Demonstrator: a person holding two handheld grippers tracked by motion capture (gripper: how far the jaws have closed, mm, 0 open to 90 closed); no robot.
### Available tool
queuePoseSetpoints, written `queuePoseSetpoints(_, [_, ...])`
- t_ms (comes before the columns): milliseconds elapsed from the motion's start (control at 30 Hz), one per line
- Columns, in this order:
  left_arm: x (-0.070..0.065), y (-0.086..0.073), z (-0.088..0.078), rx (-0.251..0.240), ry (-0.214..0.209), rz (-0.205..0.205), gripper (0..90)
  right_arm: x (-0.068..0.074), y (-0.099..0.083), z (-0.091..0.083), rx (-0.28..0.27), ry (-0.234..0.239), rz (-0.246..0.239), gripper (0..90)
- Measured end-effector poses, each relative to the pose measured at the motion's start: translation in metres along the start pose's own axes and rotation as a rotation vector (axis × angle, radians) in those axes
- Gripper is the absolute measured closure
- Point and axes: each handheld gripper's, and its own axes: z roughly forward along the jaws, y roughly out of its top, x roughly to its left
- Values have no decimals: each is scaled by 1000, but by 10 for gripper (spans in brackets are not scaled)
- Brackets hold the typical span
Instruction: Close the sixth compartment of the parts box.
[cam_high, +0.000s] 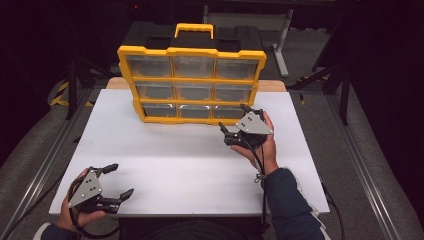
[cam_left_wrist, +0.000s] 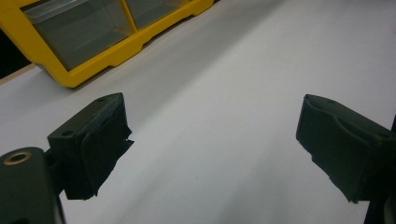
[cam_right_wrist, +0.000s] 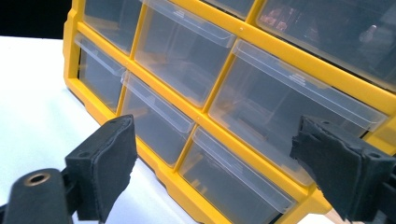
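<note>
Down at the near left corner of the table (cam_high: 165, 165), the left gripper (cam_high: 116, 181) sits low and wide open with nothing between its jaws — parked out of the way, by the look of it, leaving the work to the other hand. Further in and to the right, the right gripper (cam_high: 234, 118) is up close to the organizer (cam_high: 191, 85), jaws spread and empty, aimed at the bottom row on the right side; my read is it's lining up on a drawer front to pull it out. The organizer stands upright at the far edge of the table, carry handle (cam_high: 193, 29) on top, three rows of three clear drawers, all seated flush as far as I can tell. The right gripper view gives what the high view can't — the drawers (cam_right_wrist: 233, 179) up close with their lips clearly showing, and the lower ones looking empty, though something small glints in an upper drawer (cam_right_wrist: 369, 32), too blurred to name. The left gripper view shows bare tabletop (cam_left_wrist: 224, 116) between its jaws, the organizer's corner (cam_left_wrist: 84, 42) well off.
</note>
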Motion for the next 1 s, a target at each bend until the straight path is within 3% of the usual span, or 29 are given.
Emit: queuePoseSetpoints(1000, [0,0,1,3,-1,3,102,8,-10,-17,20,23,-62,141])
